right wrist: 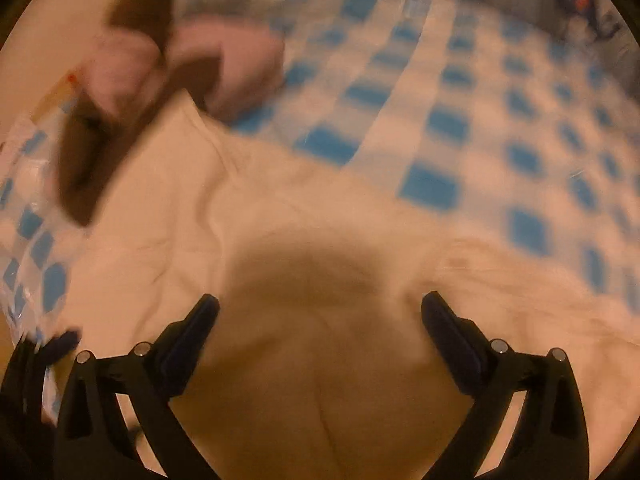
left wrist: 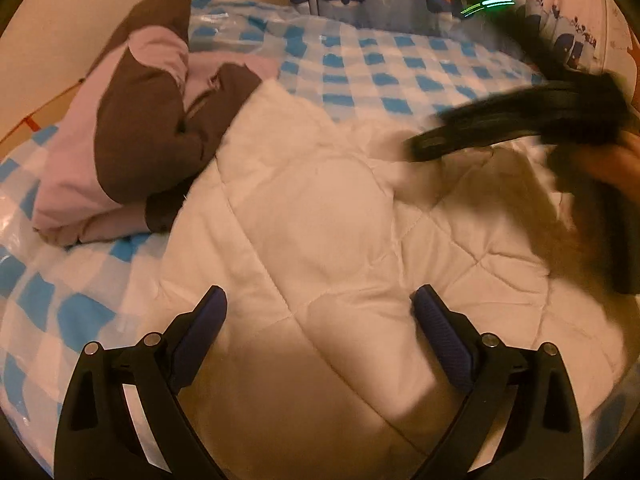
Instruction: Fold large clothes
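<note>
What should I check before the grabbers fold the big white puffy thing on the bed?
1. Left gripper open: ok, its jaws stand wide apart.
2. Right gripper open: ok, empty above the fabric.
3. White quilted garment lying spread out: ok, mostly flat, some wrinkles.
4. Pink and brown garment out of the way: not ok, it touches the white one's far corner.
5. Checkered cover beyond has room: ok.
6. Right wrist view sharp: not ok, blurred.
</note>
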The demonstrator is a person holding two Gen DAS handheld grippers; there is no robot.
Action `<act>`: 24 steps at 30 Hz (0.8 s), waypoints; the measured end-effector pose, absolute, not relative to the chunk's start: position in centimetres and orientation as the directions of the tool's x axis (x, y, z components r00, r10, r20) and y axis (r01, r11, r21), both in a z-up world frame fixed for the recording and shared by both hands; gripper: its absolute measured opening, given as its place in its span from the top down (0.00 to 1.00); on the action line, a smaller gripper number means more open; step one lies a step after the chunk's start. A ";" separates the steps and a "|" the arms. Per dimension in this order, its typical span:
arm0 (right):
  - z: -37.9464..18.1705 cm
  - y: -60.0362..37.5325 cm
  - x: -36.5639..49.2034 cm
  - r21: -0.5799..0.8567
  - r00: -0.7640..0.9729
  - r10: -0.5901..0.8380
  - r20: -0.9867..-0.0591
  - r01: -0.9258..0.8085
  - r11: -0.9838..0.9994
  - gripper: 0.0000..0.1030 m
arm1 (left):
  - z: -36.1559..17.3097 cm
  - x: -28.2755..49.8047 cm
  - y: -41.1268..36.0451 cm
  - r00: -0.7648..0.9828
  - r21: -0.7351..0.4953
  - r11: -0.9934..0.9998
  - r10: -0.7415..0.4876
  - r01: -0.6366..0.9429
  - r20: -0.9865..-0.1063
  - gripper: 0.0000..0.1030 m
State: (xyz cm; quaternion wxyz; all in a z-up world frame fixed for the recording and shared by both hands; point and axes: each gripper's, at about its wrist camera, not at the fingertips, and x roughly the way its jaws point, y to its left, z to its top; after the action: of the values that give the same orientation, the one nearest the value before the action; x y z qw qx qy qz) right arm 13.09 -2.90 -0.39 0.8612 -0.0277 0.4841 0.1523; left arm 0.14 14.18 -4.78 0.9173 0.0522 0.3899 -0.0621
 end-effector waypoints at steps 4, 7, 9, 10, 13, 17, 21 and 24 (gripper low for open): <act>3.1 -10.9 4.5 -0.072 0.623 0.037 -0.781 -0.149 0.986 0.07 | -2.8 -1.1 13.9 0.799 0.121 0.987 -0.009 0.103 -0.601 0.12; 0.7 -16.8 0.5 -0.114 0.588 -0.089 -0.804 -0.006 0.993 0.06 | -4.9 1.1 14.7 0.709 0.079 0.992 -0.012 0.096 -0.705 0.11; -3.9 -20.4 -0.8 -0.011 0.517 -0.025 -0.856 0.030 0.999 0.05 | -6.5 2.0 14.9 0.651 0.023 0.993 -0.057 0.114 -0.757 0.11; -5.0 -20.8 -1.1 0.020 0.531 0.006 -0.848 0.022 1.000 0.05 | -6.7 2.3 14.7 0.646 0.030 0.992 -0.057 0.122 -0.761 0.10; -3.3 -20.0 -0.8 -0.021 0.494 -0.024 -0.869 0.013 1.000 0.06 | -5.6 1.2 13.7 0.699 0.110 0.987 -0.002 0.115 -0.716 0.13; 1.3 -21.8 -5.4 -0.041 0.637 -0.076 -0.767 0.069 0.997 0.06 | -1.7 0.4 13.1 0.832 0.149 0.983 -0.008 0.109 -0.555 0.13; -2.8 -26.3 -7.3 -0.024 0.554 -0.131 -0.822 0.196 0.980 0.06 | -1.6 7.7 12.7 0.800 0.130 0.985 -0.014 0.114 -0.600 0.13; -7.3 -30.3 -7.8 0.295 0.529 0.127 -0.839 0.245 0.923 0.05 | -4.9 13.7 13.7 0.705 0.137 0.986 0.031 0.094 -0.709 0.13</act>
State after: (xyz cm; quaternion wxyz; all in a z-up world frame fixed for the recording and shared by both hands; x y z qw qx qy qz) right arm -7.76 -30.29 -7.28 0.8529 0.1926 0.4840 -0.0346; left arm 13.67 13.73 -4.91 0.9196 0.0815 0.3839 -0.0173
